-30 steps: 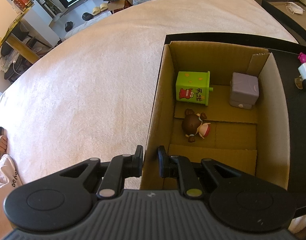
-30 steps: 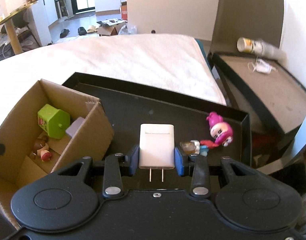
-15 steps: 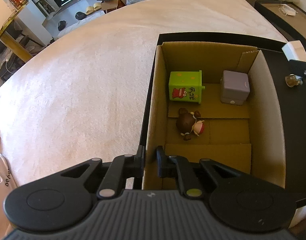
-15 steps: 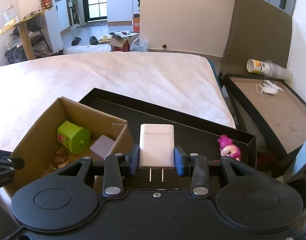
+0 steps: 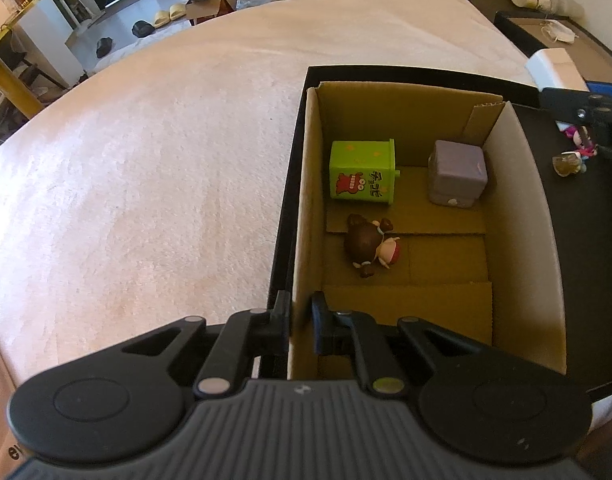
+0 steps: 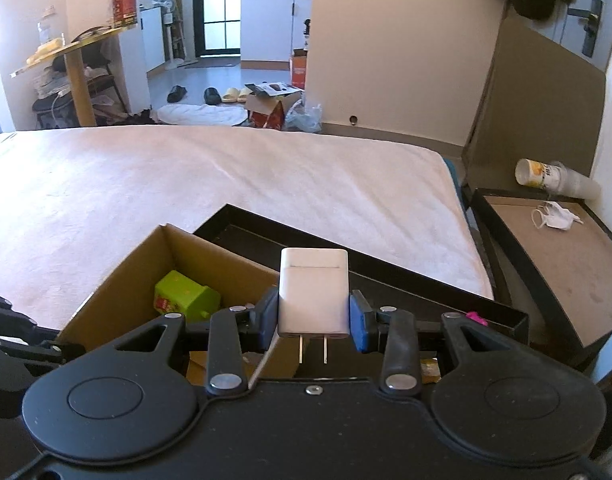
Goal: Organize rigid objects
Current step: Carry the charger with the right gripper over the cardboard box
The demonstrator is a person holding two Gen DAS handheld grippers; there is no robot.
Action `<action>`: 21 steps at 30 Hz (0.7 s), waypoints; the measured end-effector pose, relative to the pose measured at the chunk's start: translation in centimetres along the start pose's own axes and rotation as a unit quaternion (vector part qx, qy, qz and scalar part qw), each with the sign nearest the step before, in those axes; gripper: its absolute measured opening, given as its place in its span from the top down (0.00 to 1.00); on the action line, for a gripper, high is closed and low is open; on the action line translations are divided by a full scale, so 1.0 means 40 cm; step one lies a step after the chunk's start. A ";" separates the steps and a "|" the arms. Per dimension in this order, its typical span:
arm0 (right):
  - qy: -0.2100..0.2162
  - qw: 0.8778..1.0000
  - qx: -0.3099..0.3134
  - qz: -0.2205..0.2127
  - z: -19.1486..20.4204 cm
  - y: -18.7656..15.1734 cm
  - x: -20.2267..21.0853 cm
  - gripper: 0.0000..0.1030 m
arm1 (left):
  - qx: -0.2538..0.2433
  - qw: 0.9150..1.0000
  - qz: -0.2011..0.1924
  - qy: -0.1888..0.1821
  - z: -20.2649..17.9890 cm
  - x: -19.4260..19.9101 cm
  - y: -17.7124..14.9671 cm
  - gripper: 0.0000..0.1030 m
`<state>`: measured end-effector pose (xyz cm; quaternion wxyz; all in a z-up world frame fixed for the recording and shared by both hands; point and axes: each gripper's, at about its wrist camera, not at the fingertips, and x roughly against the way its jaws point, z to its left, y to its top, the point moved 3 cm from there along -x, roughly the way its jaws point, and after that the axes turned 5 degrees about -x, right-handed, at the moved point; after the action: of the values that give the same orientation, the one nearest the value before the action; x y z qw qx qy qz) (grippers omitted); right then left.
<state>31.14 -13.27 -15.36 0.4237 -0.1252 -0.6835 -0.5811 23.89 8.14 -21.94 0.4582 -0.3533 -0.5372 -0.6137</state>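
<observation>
We see the left gripper [image 5: 300, 322] angled steeply down, jaws nearly closed, pinching the cardboard box wall [image 5: 303, 264]. The right gripper [image 6: 314, 316] tilts down more gently, jaws part-open and clamped on the white charger [image 6: 313, 290], prongs toward the camera.

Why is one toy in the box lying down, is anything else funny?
The brown-haired doll lies tipped on its side on the cardboard box floor, while the green toy bin and purple cube stand upright. Outside the box, a paper cup lies tipped over beside a dropped face mask.
</observation>
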 end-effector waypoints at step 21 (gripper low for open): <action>0.048 0.996 0.066 0.033 0.151 -0.034 -0.046 0.65 | 0.022 0.999 -0.007 -0.028 0.017 0.001 -0.018 0.92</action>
<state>28.74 -7.63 -17.44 0.4823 -0.0919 -0.6949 -0.5254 23.16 8.81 -22.04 0.4467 -0.3564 -0.5653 -0.5948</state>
